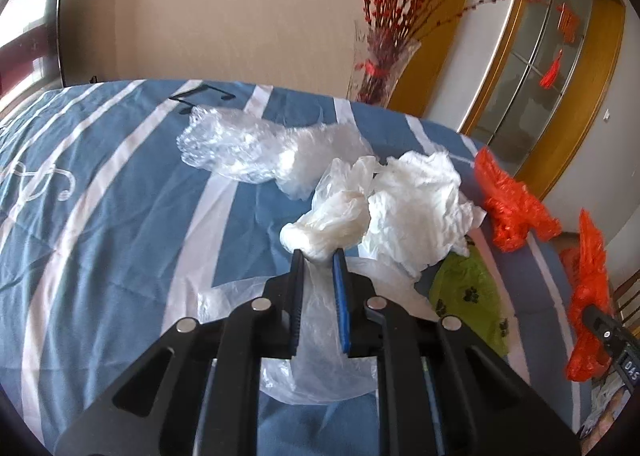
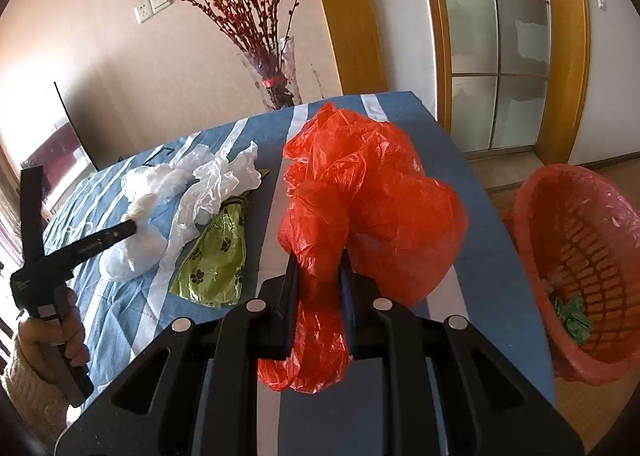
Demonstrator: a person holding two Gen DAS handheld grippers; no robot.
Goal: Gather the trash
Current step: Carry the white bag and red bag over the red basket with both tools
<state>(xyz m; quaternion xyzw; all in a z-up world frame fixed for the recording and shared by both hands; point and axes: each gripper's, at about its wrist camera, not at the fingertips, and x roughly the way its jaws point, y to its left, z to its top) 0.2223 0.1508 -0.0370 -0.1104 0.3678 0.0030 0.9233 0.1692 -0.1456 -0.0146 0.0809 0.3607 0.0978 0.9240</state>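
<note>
my left gripper points forward and a little down over the table, its two fingers pinched on a bunched white plastic bag, whose thin tail trails back between the jaws. seen from the right wrist camera, my left hand grips the handle low at the table's near edge, sleeve in a cream knit, the tool angled up and across toward the bag. my right gripper is clamped on a big red plastic bag, which balloons up above the fingers and hangs loose below them, over the right part of the table. just beside the white bag lie crumpled white paper, a clear plastic wrap and a green paw-print bag, all on the blue striped tablecloth. off the table's right edge sits a red basket with a red liner and a bit of green trash inside.
</note>
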